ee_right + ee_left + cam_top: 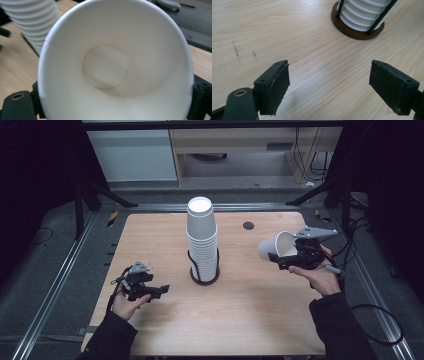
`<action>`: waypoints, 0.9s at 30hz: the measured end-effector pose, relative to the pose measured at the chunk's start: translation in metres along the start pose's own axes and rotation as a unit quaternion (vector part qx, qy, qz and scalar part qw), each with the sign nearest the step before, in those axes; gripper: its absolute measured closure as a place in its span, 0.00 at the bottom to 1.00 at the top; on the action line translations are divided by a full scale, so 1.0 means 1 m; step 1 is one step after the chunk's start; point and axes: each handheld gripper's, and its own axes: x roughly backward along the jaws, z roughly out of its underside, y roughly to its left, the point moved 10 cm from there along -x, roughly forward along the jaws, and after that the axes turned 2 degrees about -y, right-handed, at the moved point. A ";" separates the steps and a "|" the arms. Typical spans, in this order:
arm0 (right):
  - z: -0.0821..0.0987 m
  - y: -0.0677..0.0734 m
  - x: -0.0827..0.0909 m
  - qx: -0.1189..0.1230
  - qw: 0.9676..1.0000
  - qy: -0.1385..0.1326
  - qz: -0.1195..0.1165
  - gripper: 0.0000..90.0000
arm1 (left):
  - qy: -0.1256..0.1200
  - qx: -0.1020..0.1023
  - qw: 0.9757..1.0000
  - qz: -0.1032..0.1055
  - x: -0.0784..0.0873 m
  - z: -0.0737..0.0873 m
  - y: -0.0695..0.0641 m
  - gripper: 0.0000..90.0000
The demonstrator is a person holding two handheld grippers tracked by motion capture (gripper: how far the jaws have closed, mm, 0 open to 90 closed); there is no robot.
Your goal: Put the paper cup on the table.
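A tall stack of white paper cups [202, 235] stands upside down in a black wire holder on a round dark base [204, 279] at the middle of the wooden table [250, 315]. To the right of it, above the table, my right gripper [275, 258] is shut on a single white paper cup [276, 246], tipped on its side. In the right gripper view the cup's inside [107, 67] faces the camera, with the stack [32, 22] behind it at upper left. My left gripper [159, 291] hovers low at the front left, open and empty [329, 82], pointing toward the holder's base [357, 33].
A small black round grommet [248, 225] sits in the tabletop at the back right. Dark frame legs [320, 190] and cables flank the table. Pale cabinets [135, 150] stand beyond the far edge.
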 end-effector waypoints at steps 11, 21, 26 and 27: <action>0.012 -0.031 0.000 -0.011 0.995 0.068 0.068 0.12 | 0.011 0.012 1.000 -0.024 0.001 0.008 0.014 0.18; 0.023 -0.054 0.001 -0.039 0.989 0.100 0.105 0.12 | 0.022 0.021 0.999 -0.041 0.001 0.015 0.026 0.18; 0.031 -0.062 -0.001 -0.048 0.985 0.124 0.111 0.12 | 0.029 0.024 0.998 -0.050 0.001 0.017 0.030 0.18; 0.032 -0.063 -0.002 -0.050 0.984 0.129 0.113 0.12 | 0.029 0.025 0.998 -0.051 0.001 0.017 0.030 0.18</action>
